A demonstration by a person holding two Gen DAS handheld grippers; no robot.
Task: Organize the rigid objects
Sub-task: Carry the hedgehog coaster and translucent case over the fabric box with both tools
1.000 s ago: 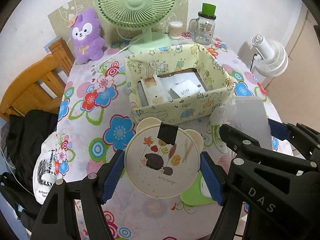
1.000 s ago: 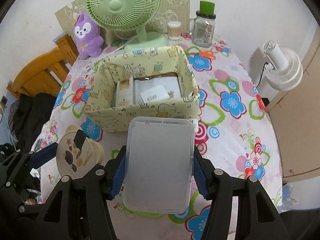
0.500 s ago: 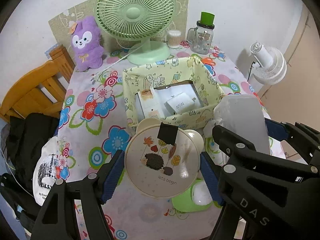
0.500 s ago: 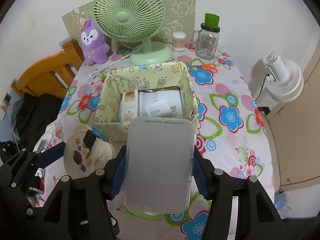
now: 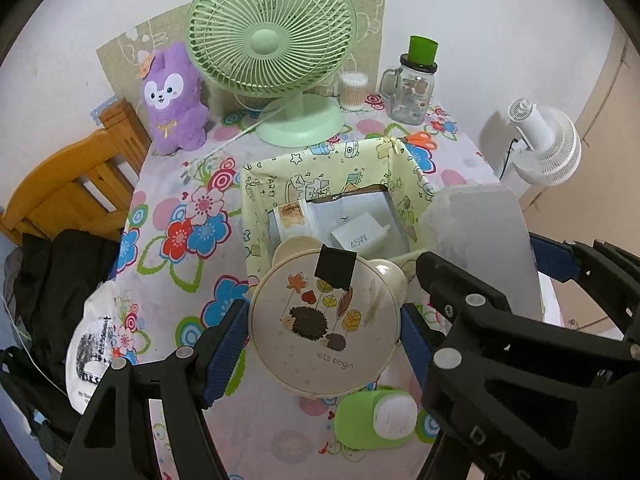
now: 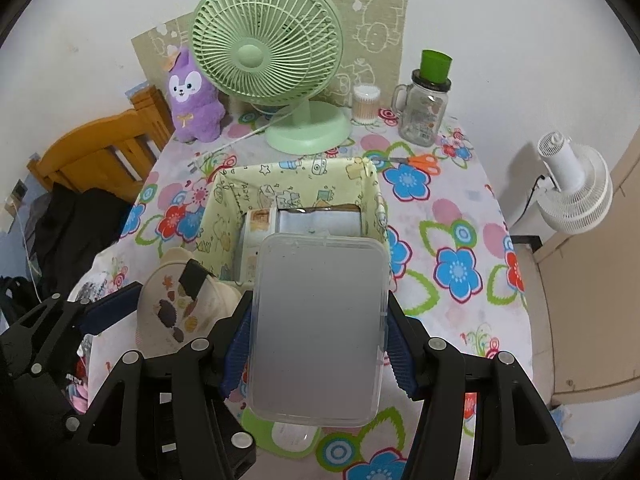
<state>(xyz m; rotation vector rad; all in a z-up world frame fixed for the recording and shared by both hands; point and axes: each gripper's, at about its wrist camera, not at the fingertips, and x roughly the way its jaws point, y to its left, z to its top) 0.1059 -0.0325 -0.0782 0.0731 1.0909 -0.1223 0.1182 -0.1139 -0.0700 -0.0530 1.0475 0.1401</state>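
In the left wrist view our left gripper pinches the round hedgehog-print lid — the fabric storage box lies just ahead. In the right wrist view our right gripper clamps the frosted plastic case — its far edge overlaps the box's near wall.

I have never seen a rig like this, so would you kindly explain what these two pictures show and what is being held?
These are two handheld grasping tools, one in each of a person's hands, each carrying a fisheye camera that looks along its fingers. The left camera shows the left tool clamped on a round cream lid with a hedgehog picture. The right camera shows the right tool clamped on a frosted plastic box. Below them is a table with a flowered cloth. On it stand a yellow fabric bin with small items inside, a green fan, a purple plush toy and a glass jar.
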